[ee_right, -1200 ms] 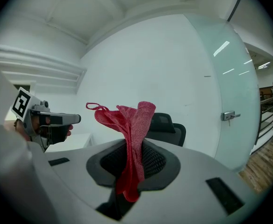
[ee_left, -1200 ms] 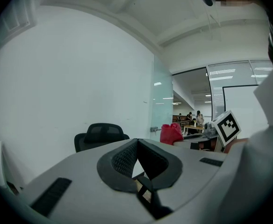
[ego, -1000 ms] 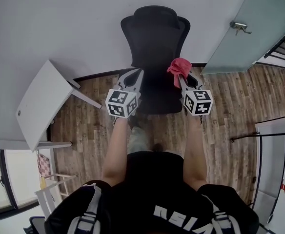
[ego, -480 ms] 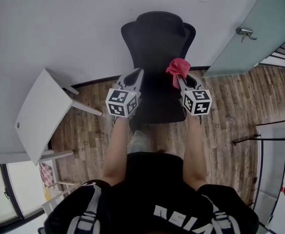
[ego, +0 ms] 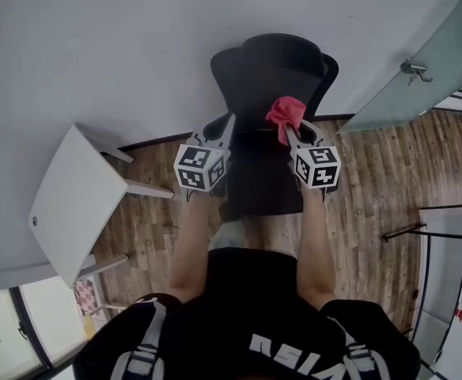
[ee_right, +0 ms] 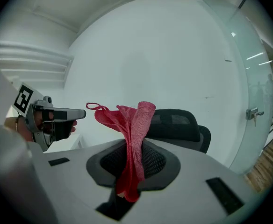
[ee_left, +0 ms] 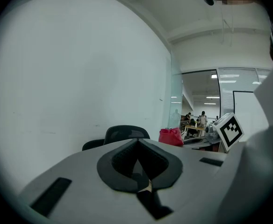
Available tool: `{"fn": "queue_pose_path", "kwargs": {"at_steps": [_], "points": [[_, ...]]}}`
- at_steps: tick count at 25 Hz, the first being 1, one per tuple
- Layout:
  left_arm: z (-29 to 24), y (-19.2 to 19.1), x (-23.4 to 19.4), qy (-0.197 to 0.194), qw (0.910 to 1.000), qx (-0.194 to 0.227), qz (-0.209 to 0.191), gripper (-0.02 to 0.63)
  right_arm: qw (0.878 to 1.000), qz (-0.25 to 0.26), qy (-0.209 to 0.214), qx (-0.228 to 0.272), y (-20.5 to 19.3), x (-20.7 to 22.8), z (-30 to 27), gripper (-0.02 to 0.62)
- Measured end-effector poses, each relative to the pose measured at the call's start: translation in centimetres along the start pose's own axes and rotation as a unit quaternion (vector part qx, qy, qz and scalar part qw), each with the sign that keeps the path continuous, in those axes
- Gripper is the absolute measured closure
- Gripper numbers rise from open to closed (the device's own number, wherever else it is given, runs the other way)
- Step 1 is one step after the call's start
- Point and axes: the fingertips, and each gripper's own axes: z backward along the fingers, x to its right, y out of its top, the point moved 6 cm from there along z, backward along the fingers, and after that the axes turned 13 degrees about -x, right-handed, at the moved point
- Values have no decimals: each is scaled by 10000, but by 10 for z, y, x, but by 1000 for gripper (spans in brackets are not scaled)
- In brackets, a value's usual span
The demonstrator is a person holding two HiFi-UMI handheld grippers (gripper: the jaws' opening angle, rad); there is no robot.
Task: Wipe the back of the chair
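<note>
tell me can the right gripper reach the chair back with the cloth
Probably yes: the right gripper, shut on the red cloth, faces the chair back with nothing between them.

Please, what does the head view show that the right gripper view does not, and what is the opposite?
Only the head view: the person's black shirt, the seat of the black mesh-backed office chair and the marker cube on the right tongs. Only the right gripper view: those tongs' jaws from close, shut on the red knitted cloth. Both: the chair's backrest, the cloth, the left tongs, the frosted glass door and the brown plank floor.
</note>
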Motion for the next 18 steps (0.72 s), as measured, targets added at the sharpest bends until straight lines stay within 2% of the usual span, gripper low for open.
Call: {"fn": "queue_pose_path", "kwargs": {"at_steps": [11,18], "points": [[-23,8,-81,-243,9995,-51,178,582,9997,-23,-115,-221,27,-23,-74,518],[-24,-5,-122,-285,9987,-35,410,582,9989,151,-147,-431,31,-43,-111,518]]}}
